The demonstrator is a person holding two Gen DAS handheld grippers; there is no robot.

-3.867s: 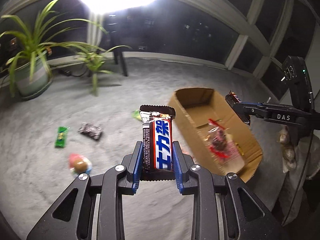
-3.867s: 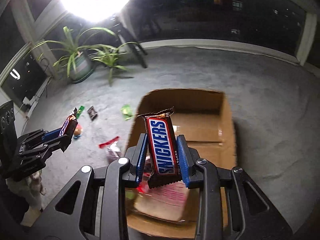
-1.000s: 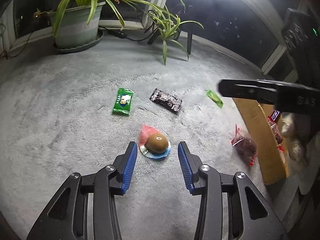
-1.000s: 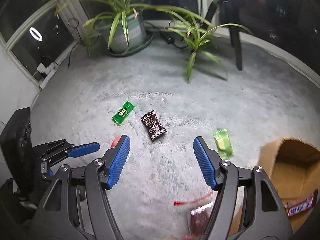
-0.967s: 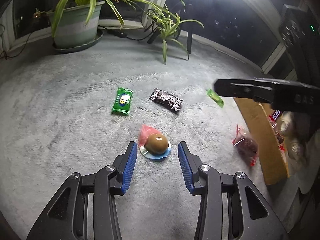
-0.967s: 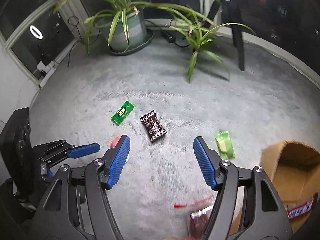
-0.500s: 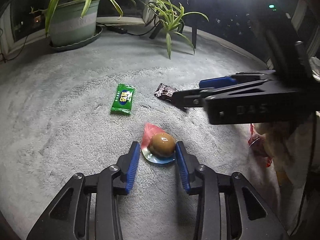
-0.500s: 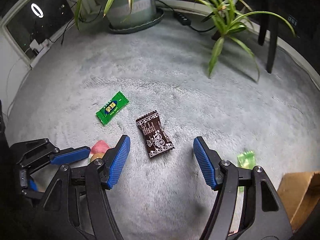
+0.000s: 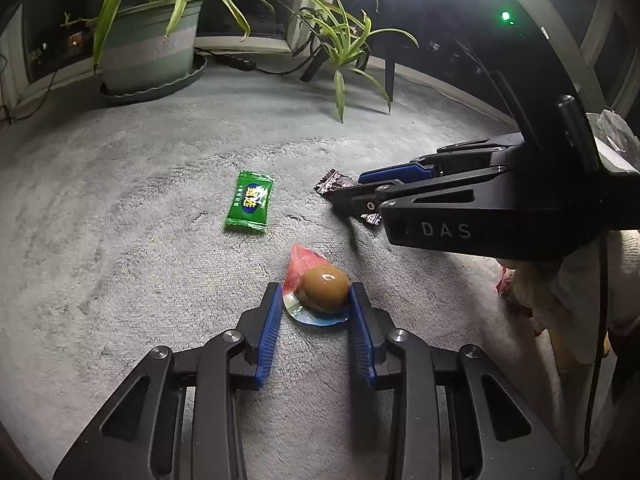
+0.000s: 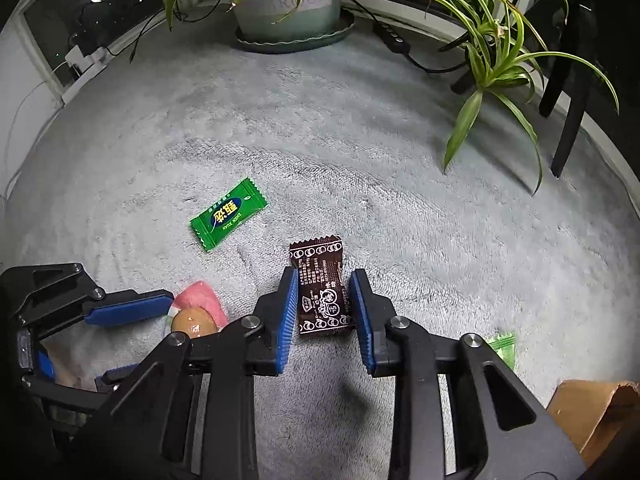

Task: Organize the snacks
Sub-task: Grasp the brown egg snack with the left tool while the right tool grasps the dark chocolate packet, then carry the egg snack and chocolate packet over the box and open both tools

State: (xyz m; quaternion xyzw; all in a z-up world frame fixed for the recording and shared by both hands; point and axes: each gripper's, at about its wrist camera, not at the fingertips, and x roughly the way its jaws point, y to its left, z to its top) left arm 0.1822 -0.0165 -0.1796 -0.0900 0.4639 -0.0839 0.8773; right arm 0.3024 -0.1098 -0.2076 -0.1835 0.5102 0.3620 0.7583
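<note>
On the grey carpet, a brown egg snack in a red and blue wrapper [image 9: 322, 288] sits between the blue pads of my left gripper [image 9: 315, 294], which touch it on both sides. A dark brown candy packet [image 10: 320, 280] lies flat between the pads of my right gripper [image 10: 324, 300]. These jaws are closing and both pads meet the packet's edges. In the left wrist view the right gripper [image 9: 346, 189] reaches in from the right over that packet [image 9: 332, 180]. A green candy packet [image 10: 228, 214] lies loose to the left.
A pale green packet [image 10: 502, 350] lies near a cardboard box corner [image 10: 592, 412] at lower right. A large potted plant [image 9: 150, 46], a small plant [image 9: 344, 40] and a power strip stand at the carpet's far edge. A red bag [image 9: 502, 284] peeks out behind the right gripper.
My right gripper has come down over the brown packet and its jaws have closed from wide apart onto it. My left jaws have narrowed onto the egg snack.
</note>
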